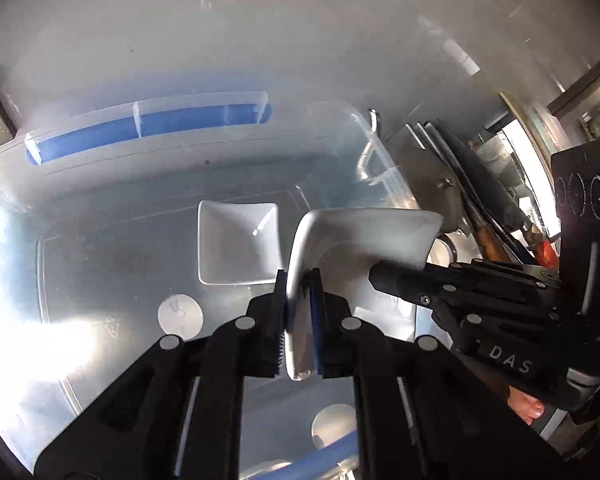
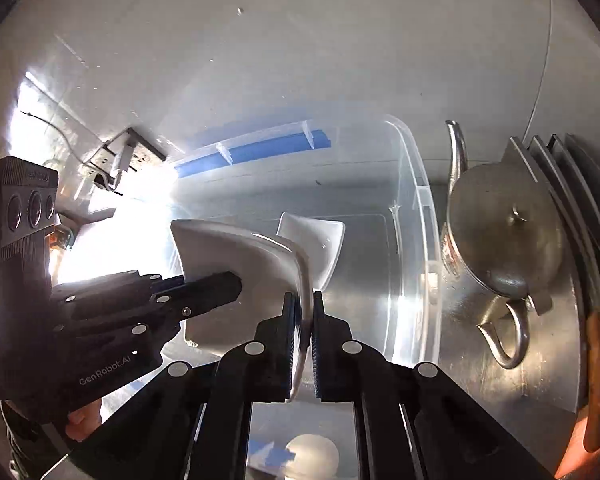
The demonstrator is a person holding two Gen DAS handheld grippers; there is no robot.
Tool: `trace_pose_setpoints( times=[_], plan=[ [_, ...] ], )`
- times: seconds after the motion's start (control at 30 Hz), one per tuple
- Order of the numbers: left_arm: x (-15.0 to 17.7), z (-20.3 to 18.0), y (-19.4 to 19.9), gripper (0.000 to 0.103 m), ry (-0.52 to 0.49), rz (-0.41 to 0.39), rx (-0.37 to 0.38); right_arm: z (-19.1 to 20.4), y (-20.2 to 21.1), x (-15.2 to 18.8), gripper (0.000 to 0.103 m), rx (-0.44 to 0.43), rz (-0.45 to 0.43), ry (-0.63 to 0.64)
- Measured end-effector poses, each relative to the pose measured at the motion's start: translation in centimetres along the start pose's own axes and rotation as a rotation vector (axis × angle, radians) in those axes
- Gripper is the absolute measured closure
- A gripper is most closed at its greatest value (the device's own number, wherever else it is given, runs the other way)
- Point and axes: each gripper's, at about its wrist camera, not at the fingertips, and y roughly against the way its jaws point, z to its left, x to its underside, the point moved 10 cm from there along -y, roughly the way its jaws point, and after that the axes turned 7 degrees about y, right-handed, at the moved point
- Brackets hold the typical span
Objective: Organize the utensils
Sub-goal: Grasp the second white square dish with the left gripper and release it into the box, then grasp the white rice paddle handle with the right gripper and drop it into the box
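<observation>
A white square dish (image 1: pixel 360 232) (image 2: pixel 228 248) hangs tilted above a clear plastic bin (image 1: pixel 100 184) (image 2: pixel 416 200) with blue handles. My left gripper (image 1: pixel 298 320) is shut on one rim of this dish. My right gripper (image 2: pixel 306 340) is shut on the opposite rim. Each gripper shows in the other's view, the right gripper (image 1: pixel 380 276) at the dish's right side and the left gripper (image 2: pixel 232 286) at its left side. A second white square dish (image 1: pixel 236 240) (image 2: pixel 320 240) lies flat on the bin's floor, beyond the held one.
A metal teapot (image 2: pixel 500 232) stands on a steel tray (image 2: pixel 500 380) right of the bin. Dark flat plates (image 2: pixel 560 184) stand on edge behind it. Round white discs (image 1: pixel 180 316) show through the bin's floor. Strong glare covers the bin's left side.
</observation>
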Motion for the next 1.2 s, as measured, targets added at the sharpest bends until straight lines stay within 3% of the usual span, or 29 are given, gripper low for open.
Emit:
trace_pose_setpoints(
  times=[0.17, 0.3, 0.53, 0.57, 0.63, 0.7, 0.77, 0.83, 0.87, 0.93, 1.07, 1.13, 1.2],
  plan=[
    [-1.0, 4.1, -5.8, 0.094, 0.026, 0.135, -0.045, -1.8, -6.6, -1.3, 0.093, 0.033, 0.122, -0.108],
    [-1.4, 5.8, -8.5, 0.094, 0.022, 0.191, -0.046, -2.6, -8.8, -1.0, 0.093, 0.077, 0.161, -0.128],
    [-2.1, 5.5, -8.9, 0.094, -0.037, 0.155, -0.103, -3.4, -8.8, -1.0, 0.090, 0.135, 0.181, -0.101],
    [-2.3, 5.3, -8.3, 0.090, -0.058, 0.127, -0.129, -3.1, -7.9, -1.2, 0.090, 0.148, 0.161, -0.077],
    [-2.3, 4.4, -5.9, 0.072, -0.087, 0.068, -0.144, -2.4, -4.8, -1.4, 0.090, 0.172, 0.100, -0.010],
    [-2.1, 2.8, -2.3, 0.050, -0.107, -0.019, -0.104, -1.1, -0.3, -0.4, 0.079, 0.154, 0.017, 0.064],
    [-0.9, 1.2, 2.1, 0.045, -0.123, -0.115, -0.088, 1.0, 4.2, 2.2, 0.074, 0.074, -0.050, 0.134],
    [1.4, -0.6, 6.9, 0.041, -0.142, -0.205, -0.038, 2.6, 7.7, 6.8, 0.057, -0.003, -0.082, 0.192],
    [3.0, -1.4, 9.0, 0.031, -0.145, -0.242, -0.006, 3.2, 8.7, 9.6, 0.048, -0.028, -0.082, 0.215],
    [6.6, -2.6, 12.7, 0.028, -0.143, -0.299, 0.081, 3.6, 8.4, 15.4, 0.047, -0.046, -0.026, 0.240],
    [14.8, -3.4, 14.8, 0.026, -0.100, -0.268, 0.224, 4.4, 1.4, 25.5, 0.047, -0.061, 0.174, 0.166],
    [18.0, -3.4, 13.1, 0.026, -0.058, -0.220, 0.242, 3.7, -1.0, 28.2, 0.048, -0.061, 0.223, 0.099],
    [20.5, -2.9, 10.5, 0.026, -0.001, -0.160, 0.268, 3.5, -2.5, 28.8, 0.048, -0.127, 0.226, 0.009]
  ],
)
